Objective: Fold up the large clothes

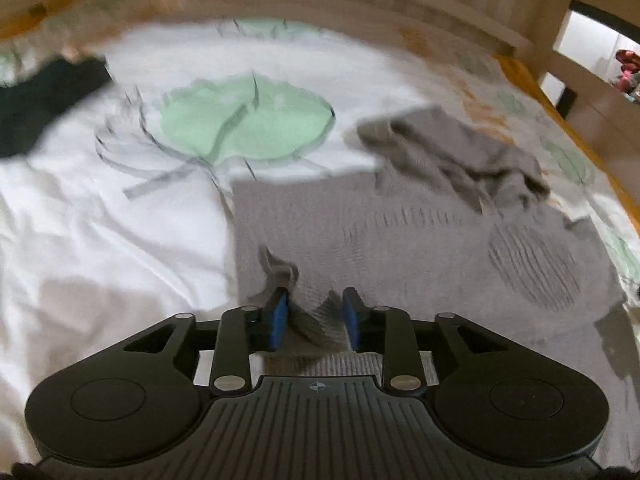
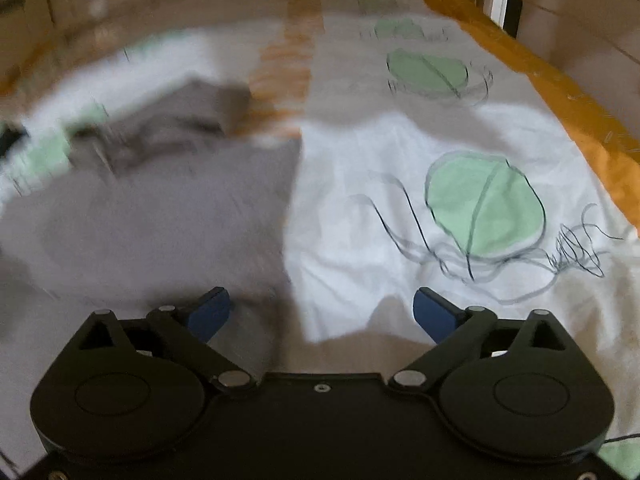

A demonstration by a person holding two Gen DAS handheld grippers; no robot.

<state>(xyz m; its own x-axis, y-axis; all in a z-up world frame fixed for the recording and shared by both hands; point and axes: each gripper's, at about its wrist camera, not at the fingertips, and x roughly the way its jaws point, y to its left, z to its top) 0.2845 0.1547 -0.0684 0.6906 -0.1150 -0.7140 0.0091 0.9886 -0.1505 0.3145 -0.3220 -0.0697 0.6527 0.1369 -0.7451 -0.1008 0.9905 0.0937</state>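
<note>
A grey garment (image 1: 420,240) lies spread flat on the white bed sheet (image 1: 100,240), with a bunched part (image 1: 460,152) at its far right. My left gripper (image 1: 315,318) hovers over its near left corner. Its blue pads stand a little apart, and a raised fold of the grey cloth sits loose between them, against the left pad (image 1: 280,320). In the right wrist view the same grey garment (image 2: 160,208) fills the left half. My right gripper (image 2: 322,312) is wide open above the garment's right edge, with nothing between its fingers.
A dark garment (image 1: 40,96) lies at the far left of the bed. The sheet (image 2: 360,208) bears green leaf prints (image 2: 484,204) and an orange border (image 2: 560,96). A wooden bed frame (image 1: 520,20) runs along the far and right sides.
</note>
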